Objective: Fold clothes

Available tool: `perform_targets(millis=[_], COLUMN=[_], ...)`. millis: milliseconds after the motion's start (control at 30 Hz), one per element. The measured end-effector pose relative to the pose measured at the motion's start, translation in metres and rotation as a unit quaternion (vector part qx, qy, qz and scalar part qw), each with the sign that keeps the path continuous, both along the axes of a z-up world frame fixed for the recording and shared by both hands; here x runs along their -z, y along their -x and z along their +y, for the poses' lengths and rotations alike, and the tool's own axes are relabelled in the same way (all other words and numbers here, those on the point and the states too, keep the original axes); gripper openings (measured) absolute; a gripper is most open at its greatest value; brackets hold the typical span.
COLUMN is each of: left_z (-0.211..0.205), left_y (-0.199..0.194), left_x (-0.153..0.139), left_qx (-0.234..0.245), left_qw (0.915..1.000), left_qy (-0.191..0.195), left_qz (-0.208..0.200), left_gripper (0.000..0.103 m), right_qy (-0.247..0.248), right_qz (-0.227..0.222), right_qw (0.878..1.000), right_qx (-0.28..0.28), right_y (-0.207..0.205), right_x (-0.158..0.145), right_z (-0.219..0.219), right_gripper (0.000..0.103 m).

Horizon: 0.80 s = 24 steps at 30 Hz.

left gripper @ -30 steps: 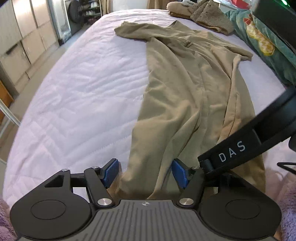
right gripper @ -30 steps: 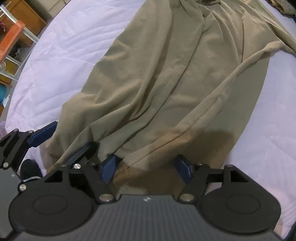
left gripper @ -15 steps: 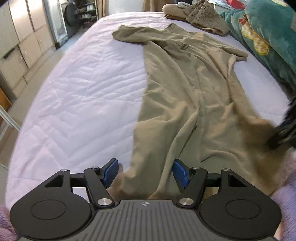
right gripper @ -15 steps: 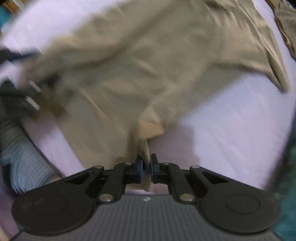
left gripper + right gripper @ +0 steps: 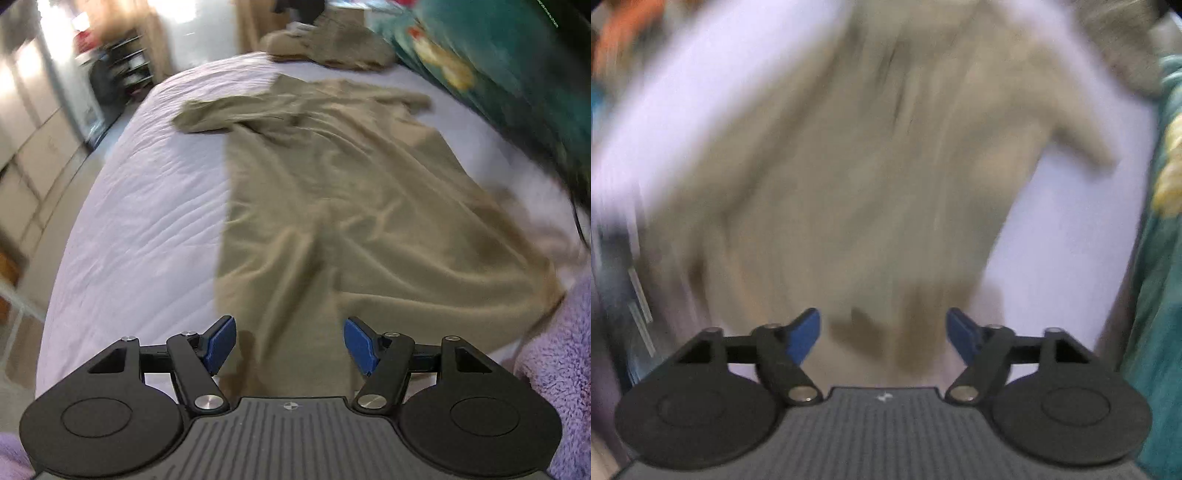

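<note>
A long khaki garment (image 5: 343, 206) lies spread along a pale lilac quilted bed (image 5: 147, 214), its sleeves at the far end and its hem near me. My left gripper (image 5: 290, 345) is open and empty, hovering over the near hem. My right gripper (image 5: 882, 334) is open and empty above the same garment (image 5: 871, 166), near its right hem corner. The right wrist view is heavily motion-blurred.
A heap of brown clothes (image 5: 332, 48) lies at the bed's far end. A teal patterned blanket (image 5: 517, 74) runs along the right side, also visible in the right wrist view (image 5: 1163, 258). Cabinets (image 5: 33, 122) and floor are left of the bed. A purple fleece sleeve (image 5: 554, 350) is at right.
My right gripper, shut on the hem corner half a second ago, has opened and let it go. The garment now lies wider and flatter. Both cameras are moving.
</note>
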<state>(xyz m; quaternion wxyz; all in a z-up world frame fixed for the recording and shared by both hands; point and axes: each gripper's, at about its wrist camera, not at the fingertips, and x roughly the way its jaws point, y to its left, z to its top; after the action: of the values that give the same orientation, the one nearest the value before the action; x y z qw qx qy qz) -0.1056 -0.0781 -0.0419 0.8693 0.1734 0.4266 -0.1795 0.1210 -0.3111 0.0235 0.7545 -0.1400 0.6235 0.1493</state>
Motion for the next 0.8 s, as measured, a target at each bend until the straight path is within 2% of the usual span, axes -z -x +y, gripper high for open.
perform_targets(millis=[33, 133, 167, 233, 267, 400, 433, 500, 567, 600, 667, 800], left_z=[-0.007, -0.021, -0.024, -0.023, -0.022, -0.016, -0.014, -0.008, -0.001, 0.002, 0.009, 0.023], left_y=[0.0, 0.002, 0.001, -0.002, -0.005, -0.015, -0.016, -0.02, -0.023, -0.025, -0.028, -0.032], left_x=[0.004, 0.02, 0.027, 0.037, 0.038, 0.038, 0.039, 0.036, 0.033, 0.032, 0.029, 0.025], left_qx=[0.007, 0.02, 0.022, 0.017, 0.013, 0.0, -0.001, -0.004, -0.011, -0.015, -0.022, -0.039], left_qw=[0.9999, 0.998, 0.9969, 0.9964, 0.9967, 0.9979, 0.9984, 0.9992, 0.999, 0.9985, 0.9969, 0.992], left_qy=[-0.01, -0.058, -0.074, -0.081, -0.077, -0.059, -0.049, -0.023, 0.005, 0.019, 0.047, 0.094], left_qz=[0.009, 0.015, 0.016, 0.021, 0.022, 0.027, 0.029, 0.033, 0.043, 0.048, 0.059, 0.074], left_gripper=[0.067, 0.067, 0.067, 0.07, 0.076, 0.077, 0.073, 0.054, 0.028, 0.023, 0.016, 0.013], right_qy=[-0.029, -0.1, -0.122, -0.156, -0.163, -0.186, -0.19, -0.179, -0.16, -0.159, -0.169, -0.199], right_qz=[-0.044, -0.116, -0.123, -0.135, -0.138, -0.137, -0.132, -0.134, -0.144, -0.146, -0.137, -0.115], right_qw=[0.998, 0.983, 0.978, 0.967, 0.964, 0.956, 0.956, 0.958, 0.959, 0.957, 0.956, 0.953], right_qx=[0.031, 0.101, 0.116, 0.148, 0.158, 0.182, 0.179, 0.18, 0.186, 0.191, 0.195, 0.199], right_y=[-0.02, -0.081, -0.094, -0.124, -0.124, -0.129, -0.135, -0.127, -0.135, -0.141, -0.155, -0.175], right_x=[-0.013, -0.032, -0.03, -0.024, -0.021, 0.011, 0.018, 0.015, 0.02, 0.023, 0.034, 0.057], right_z=[0.002, -0.005, -0.007, -0.009, -0.014, 0.0, -0.001, 0.005, 0.0, -0.004, -0.011, -0.013], right_gripper=[0.089, 0.091, 0.092, 0.092, 0.092, 0.092, 0.092, 0.092, 0.092, 0.092, 0.092, 0.092])
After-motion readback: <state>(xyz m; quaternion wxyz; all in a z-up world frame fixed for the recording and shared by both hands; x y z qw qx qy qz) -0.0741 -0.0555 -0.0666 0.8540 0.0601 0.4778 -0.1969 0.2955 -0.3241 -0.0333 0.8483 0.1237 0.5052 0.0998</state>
